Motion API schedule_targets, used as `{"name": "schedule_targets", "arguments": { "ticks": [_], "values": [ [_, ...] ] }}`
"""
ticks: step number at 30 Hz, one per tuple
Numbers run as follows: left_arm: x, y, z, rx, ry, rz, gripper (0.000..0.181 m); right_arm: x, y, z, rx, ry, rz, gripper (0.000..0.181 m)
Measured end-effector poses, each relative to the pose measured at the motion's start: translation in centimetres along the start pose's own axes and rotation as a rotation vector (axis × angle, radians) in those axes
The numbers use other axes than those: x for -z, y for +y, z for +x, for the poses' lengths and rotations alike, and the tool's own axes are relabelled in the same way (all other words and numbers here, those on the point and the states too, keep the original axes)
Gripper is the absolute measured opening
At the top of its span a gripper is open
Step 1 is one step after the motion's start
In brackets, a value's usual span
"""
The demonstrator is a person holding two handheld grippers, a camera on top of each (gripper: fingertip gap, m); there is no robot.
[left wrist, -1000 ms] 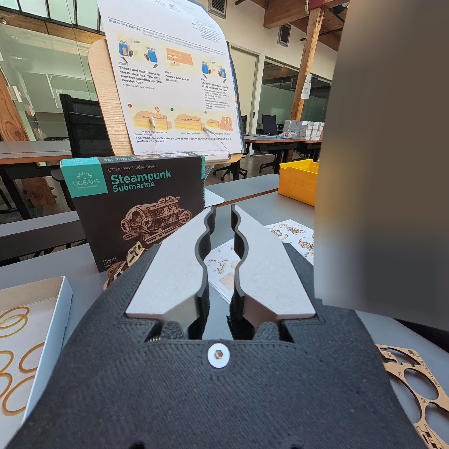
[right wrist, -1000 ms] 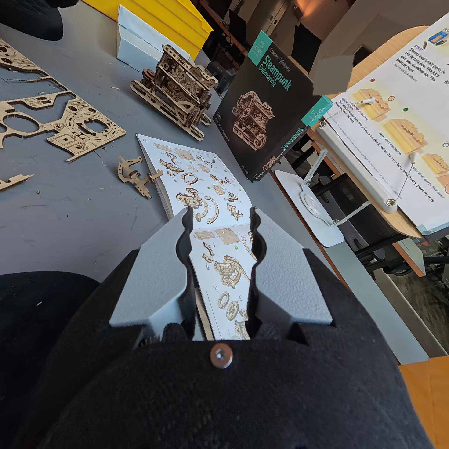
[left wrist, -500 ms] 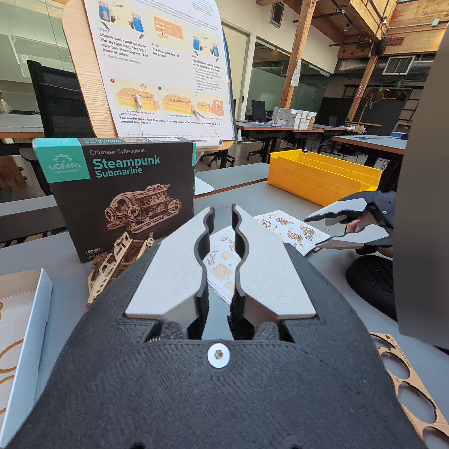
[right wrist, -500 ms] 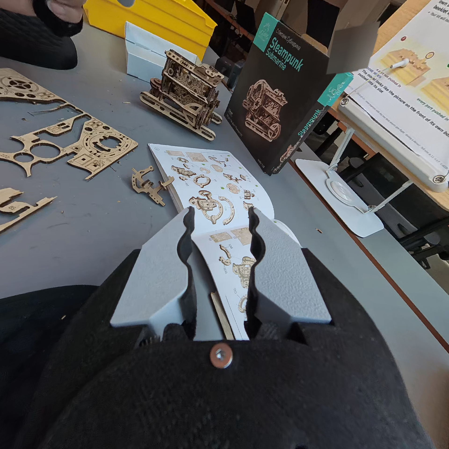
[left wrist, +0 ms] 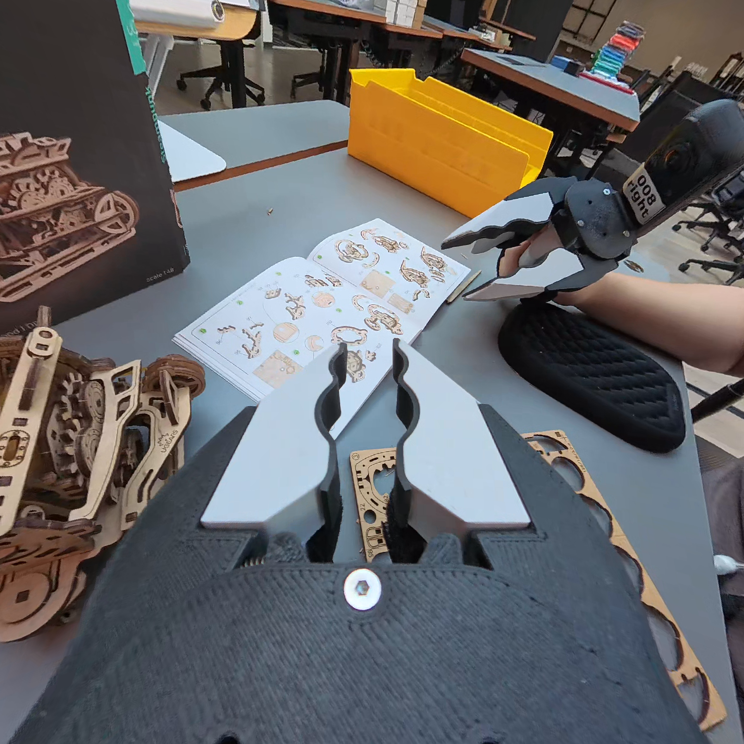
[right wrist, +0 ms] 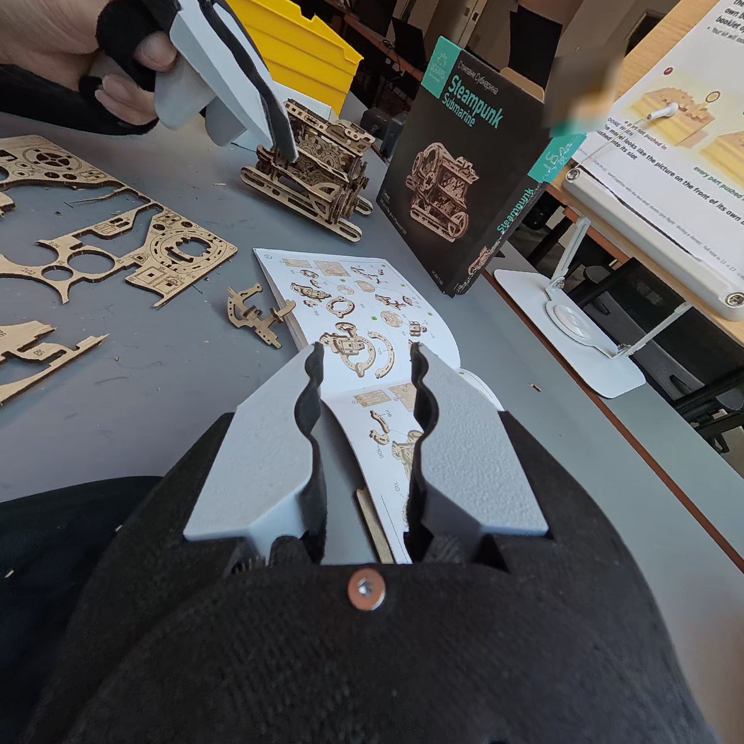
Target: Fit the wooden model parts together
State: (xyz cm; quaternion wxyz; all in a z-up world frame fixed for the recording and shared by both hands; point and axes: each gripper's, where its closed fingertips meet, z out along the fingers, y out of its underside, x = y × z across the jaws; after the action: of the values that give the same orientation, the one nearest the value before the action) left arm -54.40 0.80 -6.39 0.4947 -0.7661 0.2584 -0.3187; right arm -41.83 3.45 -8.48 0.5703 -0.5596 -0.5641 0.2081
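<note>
Jaws, left gripper [left wrist: 367,354]: parted, nothing between them; raised over the grey worktop [left wrist: 249,193], above the near edge of the booklet and a corner of the cut sheet.
Jaws, right gripper [right wrist: 367,350]: parted, empty; over the open booklet [right wrist: 362,322], a thin wooden stick [right wrist: 376,527] on the worktop below them.
Wooden model [right wrist: 314,169]: partly built, upright on its runners, between the cut sheet and the dark kit box [right wrist: 463,169]; in the right wrist view the left gripper's tips appear in front of its top, contact cannot be told.
Cut sheet [right wrist: 120,249]: flat on worktop, many pieces already punched out.
Loose part [right wrist: 253,316]: small assembled piece, just beside the booklet's left edge.
Yellow bin [left wrist: 435,145]: behind the booklet, far side of the worktop.
Black pad [left wrist: 592,378]: under the person's right forearm.
</note>
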Motion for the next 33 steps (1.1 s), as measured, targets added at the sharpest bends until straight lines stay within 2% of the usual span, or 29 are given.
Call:
{"name": "schedule_targets", "arguments": {
  "ticks": [6, 22, 33],
  "values": [
    [0.2, 0.3, -1.1, -0.116, -0.104, -0.038, 0.018, -0.3, -0.1, -1.0, 0.013, -0.031, 0.001, 0.042],
    [0.4, 0.3, -1.2, -0.111, -0.113, -0.045, 0.015, -0.7, 0.2, -2.3, 0.103, -0.064, -0.015, 0.042],
    [0.4, 0.2, -1.1, -0.151, -0.138, -0.043, 0.010, -0.7, -0.1, -4.6, 0.302, -0.094, -0.037, 0.042]
  ]
}}
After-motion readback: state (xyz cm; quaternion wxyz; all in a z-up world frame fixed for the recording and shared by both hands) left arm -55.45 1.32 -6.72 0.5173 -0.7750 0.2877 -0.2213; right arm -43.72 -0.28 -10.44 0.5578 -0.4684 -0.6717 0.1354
